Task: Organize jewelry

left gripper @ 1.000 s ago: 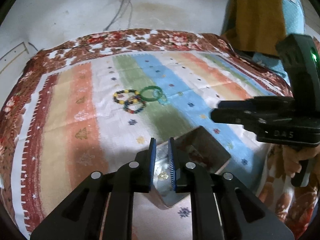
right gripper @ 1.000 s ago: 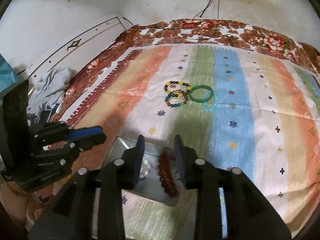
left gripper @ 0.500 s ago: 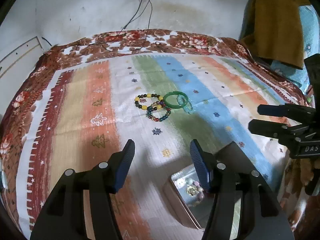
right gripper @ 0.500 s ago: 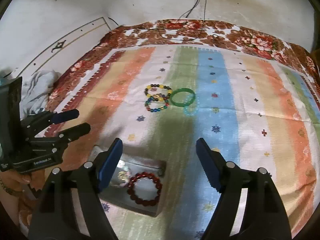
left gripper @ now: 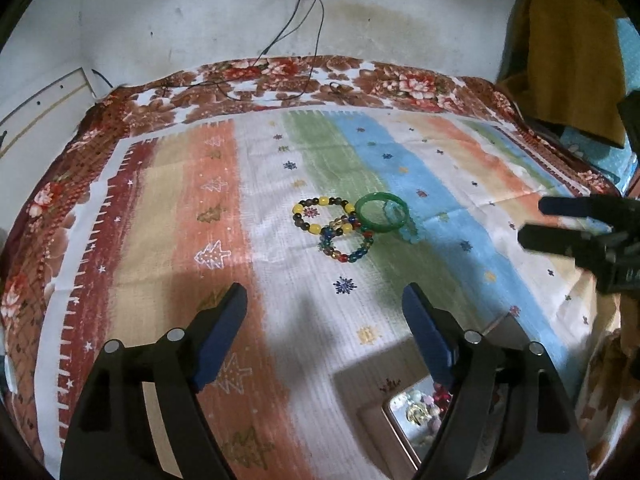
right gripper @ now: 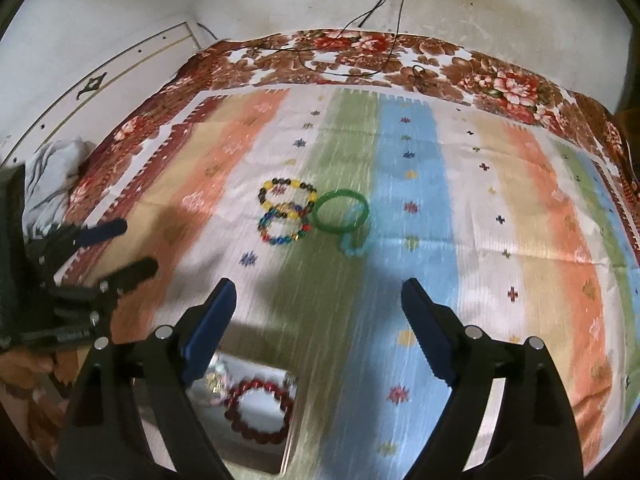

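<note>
Several bracelets lie together mid-cloth: a yellow-and-dark bead bracelet [left gripper: 322,214] [right gripper: 286,196], a multicolour bead bracelet [left gripper: 346,245] [right gripper: 283,227], a green bangle [left gripper: 382,213] [right gripper: 341,211] and a small turquoise bead bracelet [left gripper: 408,232] [right gripper: 354,243]. A metal tray [left gripper: 394,432] [right gripper: 276,464] near me holds a red bead bracelet [right gripper: 259,407] and small pieces. My left gripper [left gripper: 325,338] is open and empty above the cloth, left of the tray. My right gripper [right gripper: 318,330] is open and empty above the tray's far edge.
A striped cloth [left gripper: 168,216] covers a bed with a floral border [left gripper: 280,80]. Cables [left gripper: 308,20] hang from a wall socket. A brown garment [left gripper: 560,52] hangs at the right. Grey cloth [right gripper: 52,176] lies left of the bed.
Both grippers went from nearly shut over the tray to wide open and drew back and up. The red bead bracelet left the right gripper's fingers and now lies in the tray.
</note>
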Demonstrator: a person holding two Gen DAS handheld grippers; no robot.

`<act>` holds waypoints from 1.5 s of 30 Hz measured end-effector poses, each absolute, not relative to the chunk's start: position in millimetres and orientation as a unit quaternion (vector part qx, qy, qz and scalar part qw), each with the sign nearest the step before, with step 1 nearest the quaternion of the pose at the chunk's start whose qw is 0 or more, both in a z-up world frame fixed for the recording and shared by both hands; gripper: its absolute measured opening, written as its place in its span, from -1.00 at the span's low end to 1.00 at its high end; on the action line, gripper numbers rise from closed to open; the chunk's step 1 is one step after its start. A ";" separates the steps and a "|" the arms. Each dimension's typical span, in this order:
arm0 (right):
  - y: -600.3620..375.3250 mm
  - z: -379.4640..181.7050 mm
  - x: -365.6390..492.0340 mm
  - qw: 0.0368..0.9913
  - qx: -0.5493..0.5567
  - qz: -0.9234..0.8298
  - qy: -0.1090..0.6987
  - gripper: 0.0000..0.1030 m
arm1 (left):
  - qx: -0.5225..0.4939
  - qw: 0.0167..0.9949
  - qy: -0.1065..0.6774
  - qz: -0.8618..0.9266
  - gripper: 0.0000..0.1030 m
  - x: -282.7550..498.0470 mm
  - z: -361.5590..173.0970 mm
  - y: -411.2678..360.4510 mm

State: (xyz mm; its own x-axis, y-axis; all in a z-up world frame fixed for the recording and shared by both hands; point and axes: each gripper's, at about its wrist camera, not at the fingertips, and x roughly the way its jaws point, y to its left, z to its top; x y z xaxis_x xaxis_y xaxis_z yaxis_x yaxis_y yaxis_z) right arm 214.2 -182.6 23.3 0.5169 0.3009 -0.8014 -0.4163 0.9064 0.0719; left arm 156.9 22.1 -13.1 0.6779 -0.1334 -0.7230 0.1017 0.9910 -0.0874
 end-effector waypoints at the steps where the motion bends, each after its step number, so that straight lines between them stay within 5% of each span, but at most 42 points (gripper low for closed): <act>1: -182.0 23.3 219.7 0.869 -0.061 0.204 0.446 0.63 | -0.020 0.914 0.400 -0.065 0.53 162.0 -15.9 21.4; 45: -184.1 -70.2 320.1 0.854 -0.116 0.154 0.483 0.81 | -0.003 0.894 0.441 -0.073 0.62 257.9 -76.1 22.0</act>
